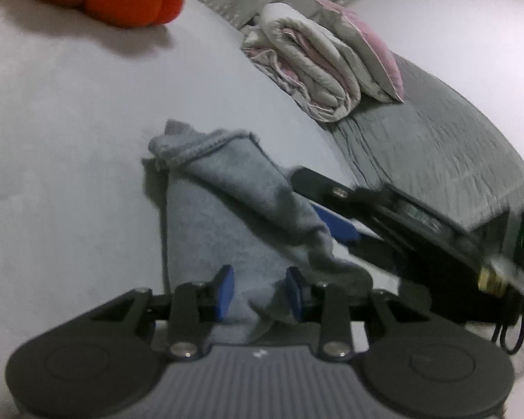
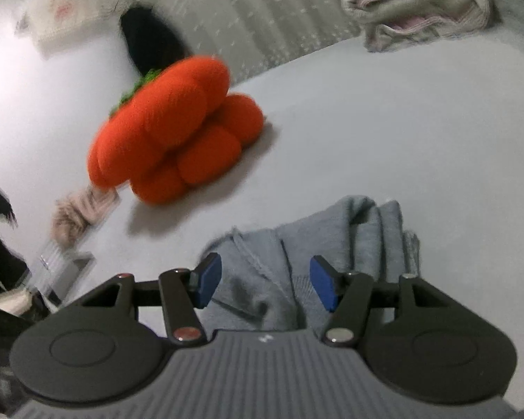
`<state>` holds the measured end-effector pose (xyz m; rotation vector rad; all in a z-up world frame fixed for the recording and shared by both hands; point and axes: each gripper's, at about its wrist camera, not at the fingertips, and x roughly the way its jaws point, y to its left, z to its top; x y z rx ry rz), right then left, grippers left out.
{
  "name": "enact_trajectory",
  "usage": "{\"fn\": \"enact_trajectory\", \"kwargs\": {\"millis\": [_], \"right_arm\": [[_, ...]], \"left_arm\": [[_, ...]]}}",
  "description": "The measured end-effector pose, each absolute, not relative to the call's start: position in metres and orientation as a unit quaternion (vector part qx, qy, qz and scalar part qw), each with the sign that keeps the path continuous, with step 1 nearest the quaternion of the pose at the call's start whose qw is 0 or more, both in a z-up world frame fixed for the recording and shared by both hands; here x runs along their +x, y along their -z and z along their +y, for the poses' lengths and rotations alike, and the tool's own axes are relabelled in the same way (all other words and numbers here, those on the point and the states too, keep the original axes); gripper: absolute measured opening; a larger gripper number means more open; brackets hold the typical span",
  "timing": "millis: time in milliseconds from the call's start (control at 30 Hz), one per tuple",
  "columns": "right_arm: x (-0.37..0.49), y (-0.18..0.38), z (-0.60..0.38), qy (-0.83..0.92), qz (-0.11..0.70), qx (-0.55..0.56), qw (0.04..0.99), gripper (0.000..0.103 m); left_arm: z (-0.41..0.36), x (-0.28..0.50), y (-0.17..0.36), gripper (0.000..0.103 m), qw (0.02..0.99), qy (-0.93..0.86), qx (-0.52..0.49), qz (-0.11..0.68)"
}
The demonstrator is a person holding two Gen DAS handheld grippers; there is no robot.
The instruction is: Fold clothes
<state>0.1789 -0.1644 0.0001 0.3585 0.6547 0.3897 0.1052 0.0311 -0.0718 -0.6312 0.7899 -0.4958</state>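
Your left gripper (image 1: pixel 260 293) sits low over the soft grey-blue fleece garment (image 1: pixel 227 216), which lies on the pale white bed cover (image 1: pixel 70 122). Its 2 blue pads stand a little apart, and a bunched fold of the fleece rises between them, lying against the right-hand pad (image 1: pixel 294 295); the blur stops you telling whether both pads press on it. The garment's long axis runs away from this gripper, up and slightly left in the left wrist view, ending in a stitched hem at the far end. A twisted ridge of cloth crosses it diagonally from that hem down toward the right.

Your right gripper (image 2: pixel 266 284) comes in from the right side of that view, and its jaws stand clearly apart with nothing clamped. In the right wrist view the crumpled grey-blue cloth (image 2: pixel 297 244) lies beneath and just beyond the 2 pads, with folds running away from the jaws.

An orange plush pumpkin-shaped cushion (image 2: pixel 171 136) rests well beyond the garment, and a folded white-and-pink quilt (image 1: pixel 318 59) lies on the grey sheet (image 1: pixel 436 146).
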Motion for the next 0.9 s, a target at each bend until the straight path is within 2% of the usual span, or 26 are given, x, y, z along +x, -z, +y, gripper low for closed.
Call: {"fn": "enact_trajectory", "kwargs": {"millis": [233, 267, 333, 367, 400, 633, 667, 800, 833, 900], "right_arm": [[0.180, 0.009, -0.128, -0.192, 0.310, 0.073, 0.928, 0.060], [0.180, 0.010, -0.124, -0.188, 0.305, 0.062, 0.932, 0.055], [0.178, 0.010, -0.122, -0.180, 0.295, 0.053, 0.937, 0.034], [0.177, 0.009, -0.125, -0.177, 0.288, 0.061, 0.939, 0.016], [0.177, 0.008, -0.127, -0.174, 0.282, 0.069, 0.941, 0.009], [0.178, 0.000, -0.205, -0.079, 0.232, 0.236, 0.940, 0.009], [0.180, 0.007, -0.220, -0.054, 0.246, 0.256, 0.933, 0.005], [0.186, 0.034, -0.256, -0.037, 0.296, 0.329, 0.896, 0.004], [0.185, 0.037, -0.262, -0.041, 0.300, 0.345, 0.888, 0.005], [0.183, 0.029, -0.264, -0.048, 0.292, 0.343, 0.892, 0.014]], "left_arm": [[0.023, 0.099, 0.071, 0.032, 0.856, 0.262, -0.247, 0.370], [0.021, 0.098, 0.071, 0.032, 0.857, 0.265, -0.241, 0.370], [0.019, 0.097, 0.069, 0.032, 0.858, 0.270, -0.231, 0.370], [0.018, 0.096, 0.069, 0.032, 0.859, 0.272, -0.226, 0.370], [0.017, 0.095, 0.068, 0.032, 0.859, 0.274, -0.223, 0.370], [0.012, 0.096, 0.065, 0.032, 0.860, 0.289, -0.202, 0.369], [0.012, 0.097, 0.064, 0.033, 0.860, 0.289, -0.201, 0.369], [0.019, 0.106, 0.061, 0.033, 0.855, 0.290, -0.222, 0.368], [0.022, 0.108, 0.061, 0.033, 0.853, 0.289, -0.232, 0.367], [0.028, 0.112, 0.060, 0.033, 0.849, 0.287, -0.253, 0.364]]}}
